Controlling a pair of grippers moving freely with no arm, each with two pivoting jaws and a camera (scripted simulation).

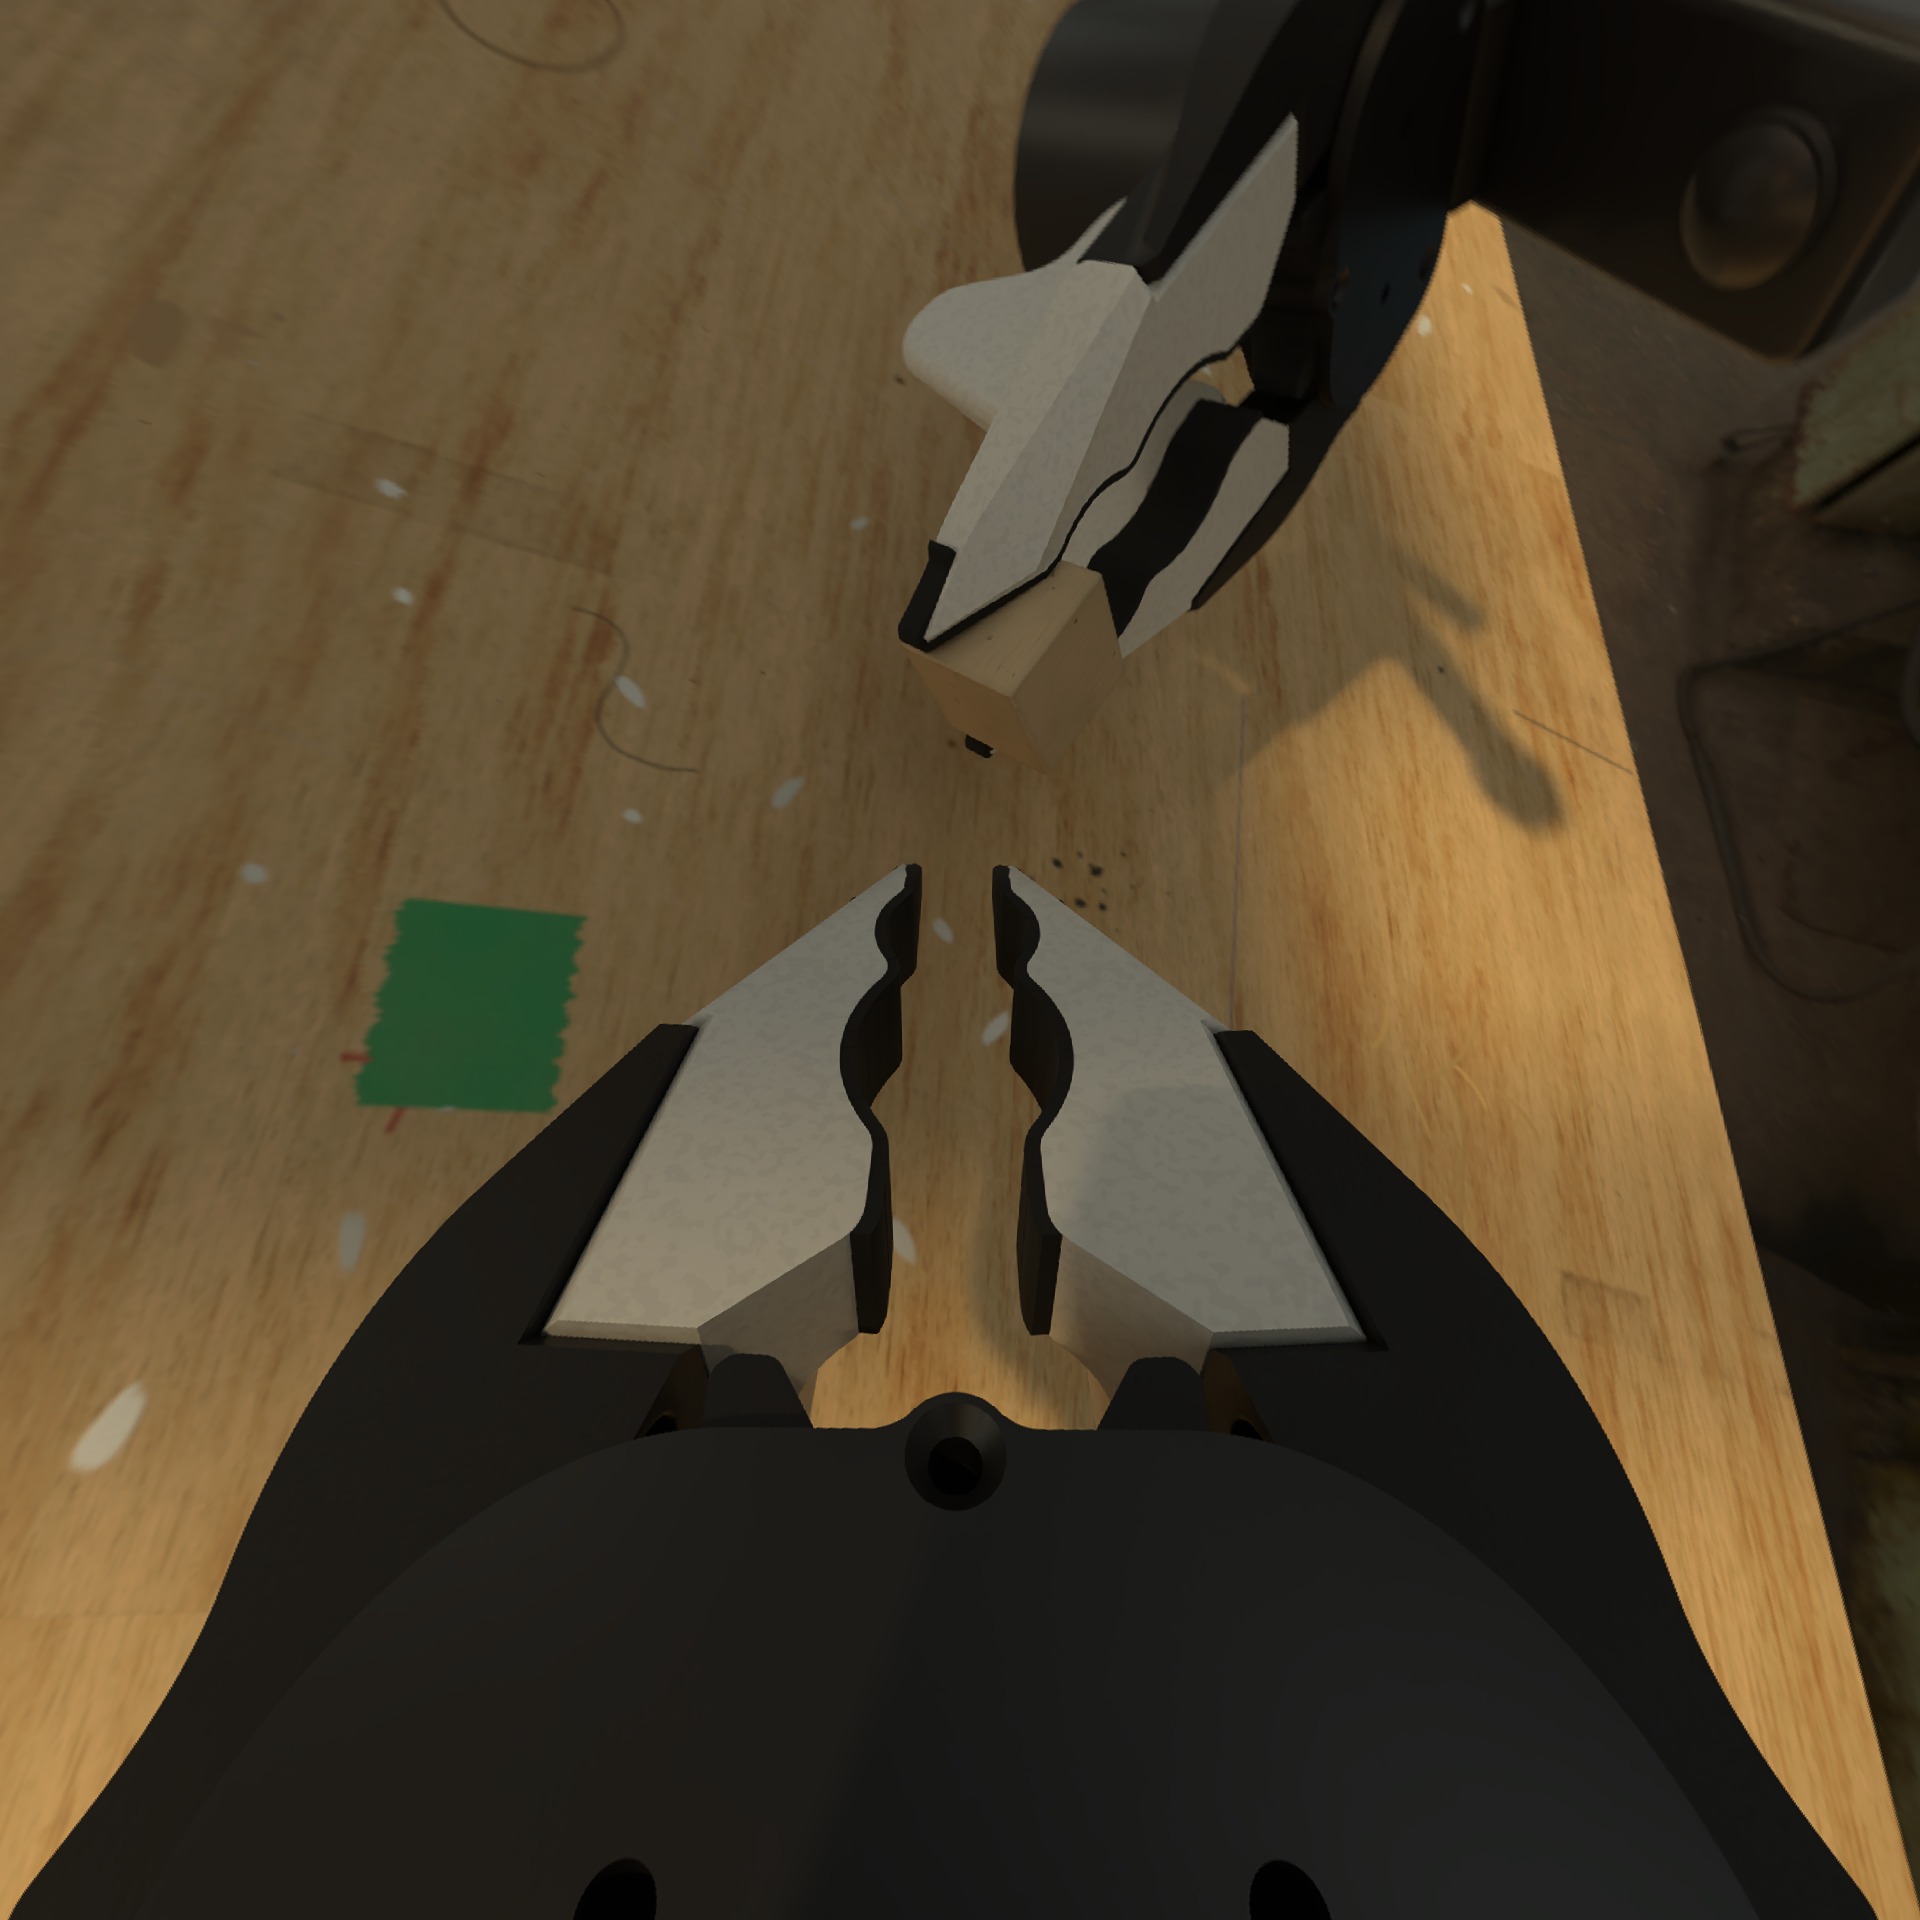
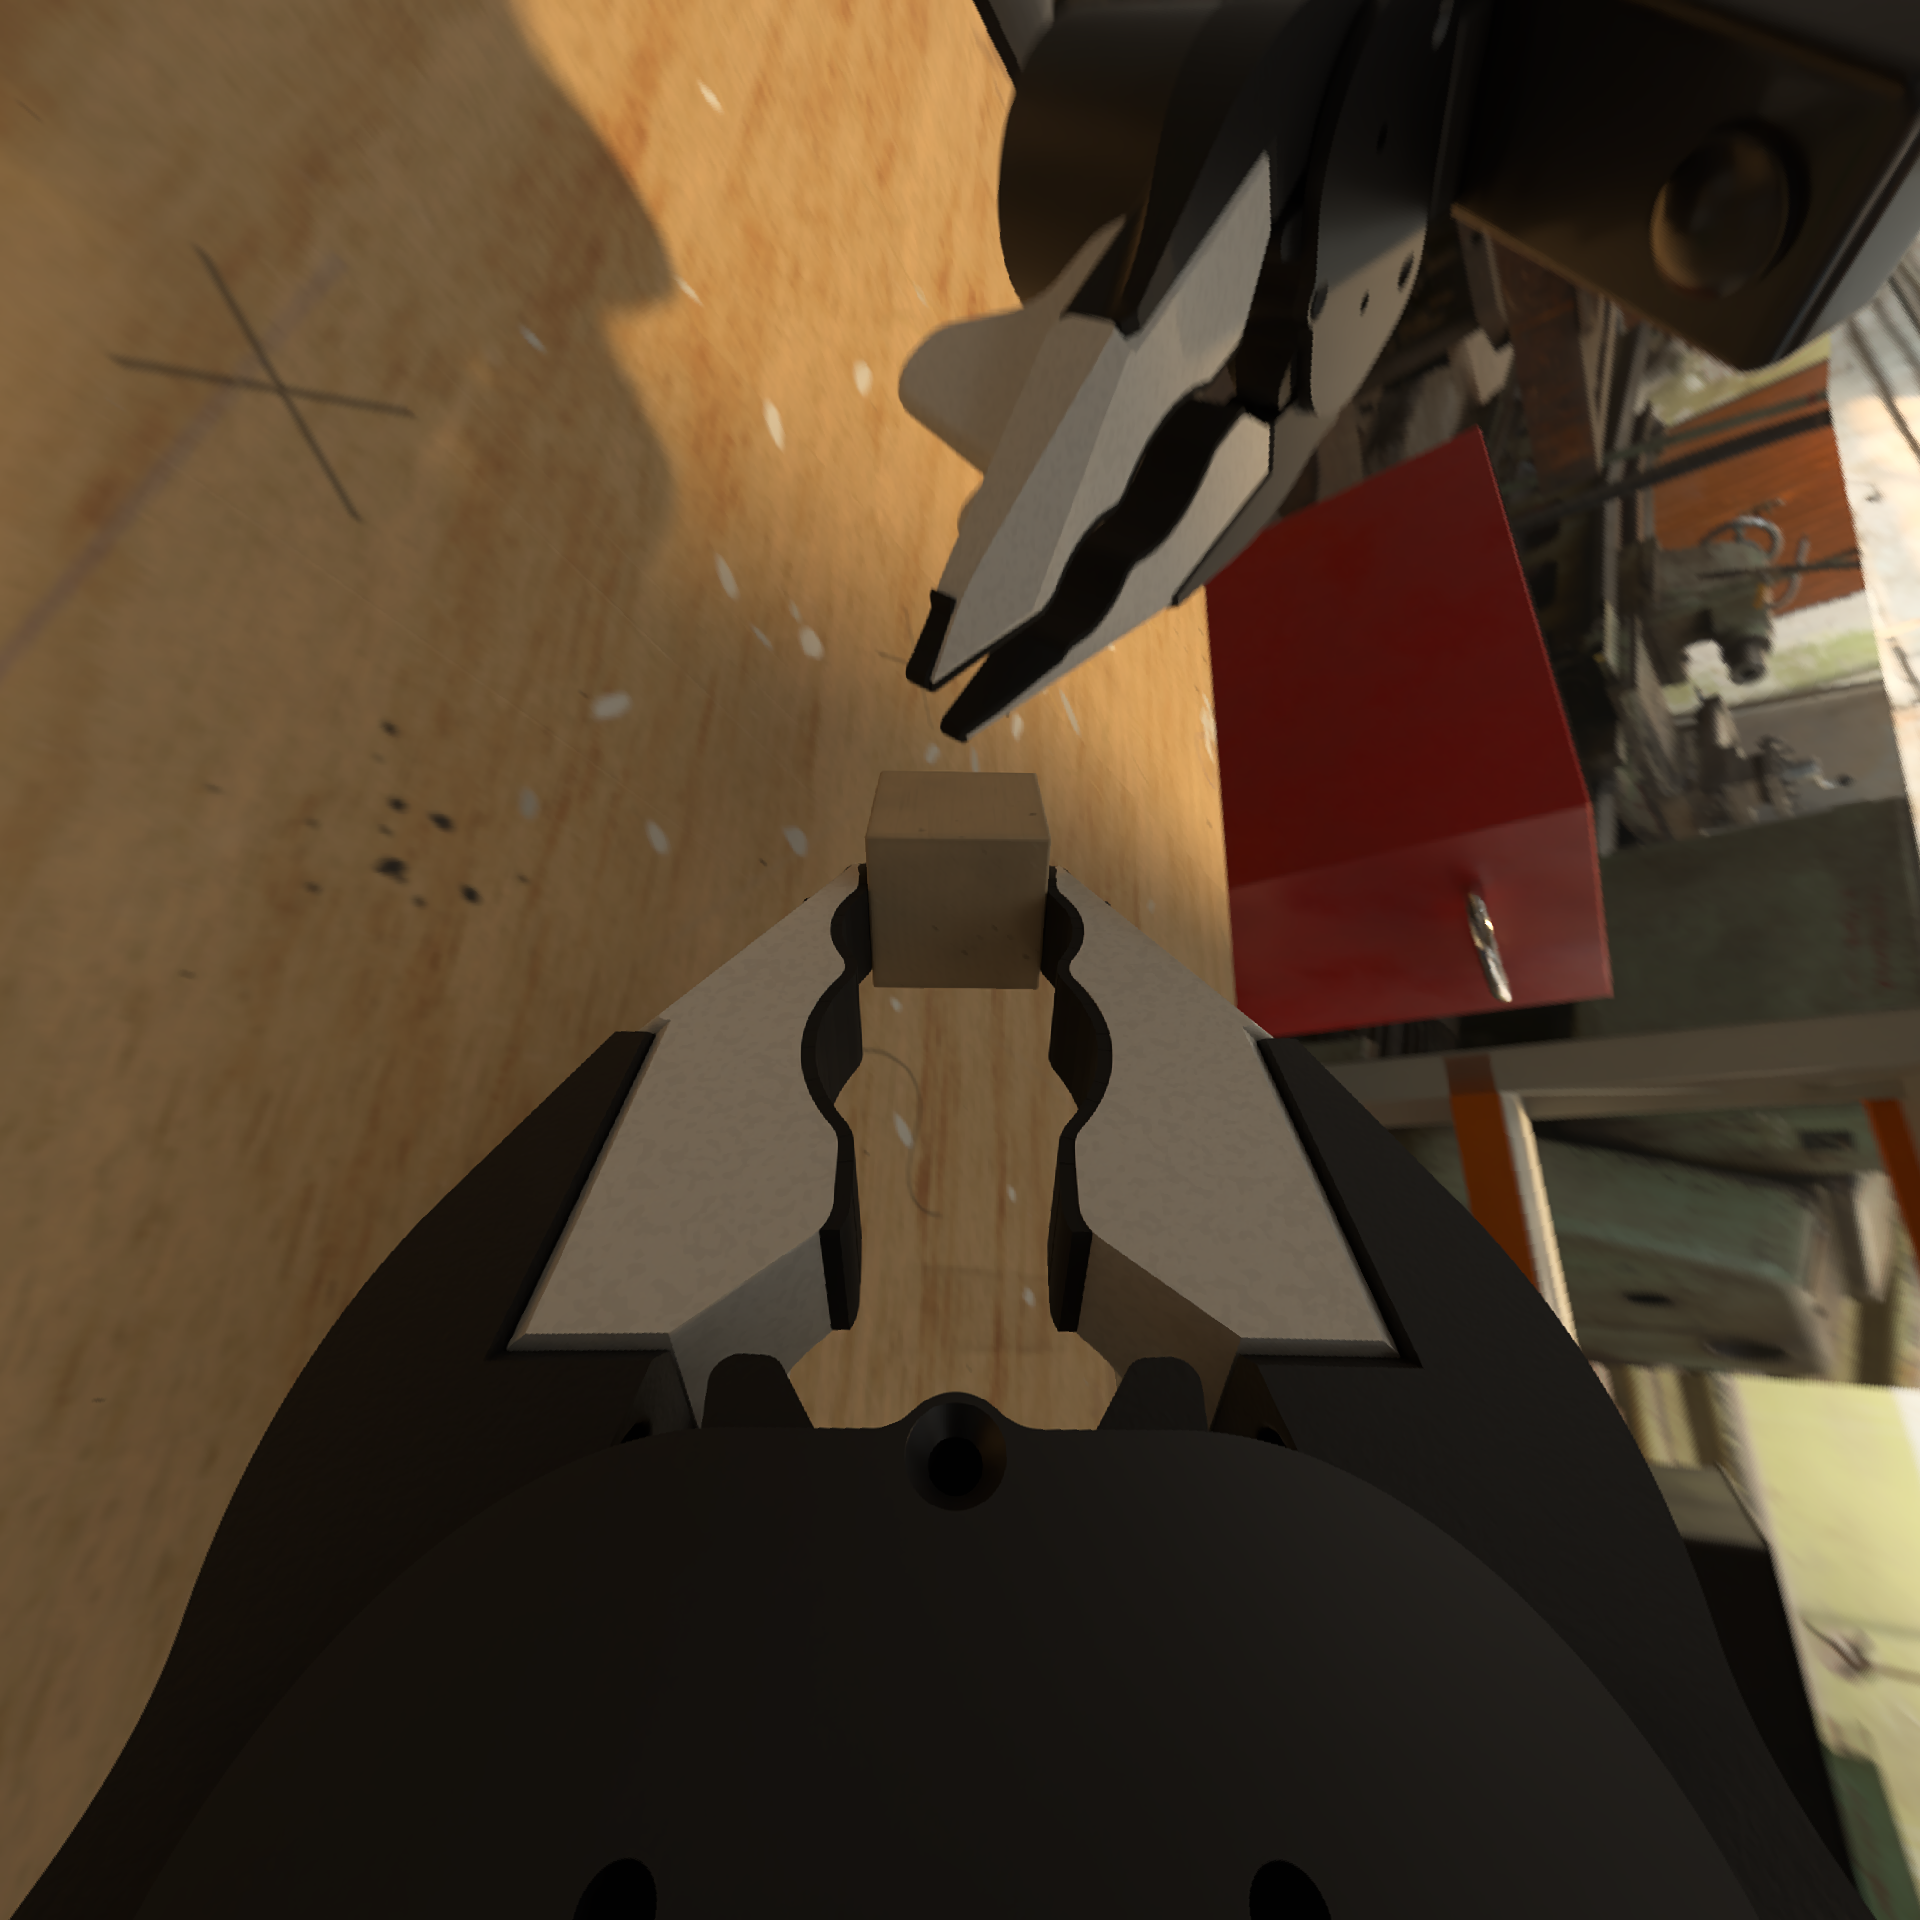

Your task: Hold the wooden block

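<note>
The wooden block (image 2: 956,894) is a small pale cube. My right gripper (image 2: 956,883) is shut on the block at its fingertips and holds it above the wooden table (image 2: 416,623). In the left wrist view the right gripper (image 1: 1023,623) reaches in from the upper right with the block (image 1: 1023,675) sticking out past its tips. My left gripper (image 1: 956,878) is empty, its jaws a narrow gap apart, just short of the block. It also shows in the right wrist view (image 2: 935,701), pointing at the block from above.
A green tape patch (image 1: 468,1003) lies on the table to the left of my left gripper. The table's edge (image 1: 1558,520) runs along the right. A red box (image 2: 1392,727) stands beyond that edge. A pencilled cross (image 2: 270,384) marks the tabletop.
</note>
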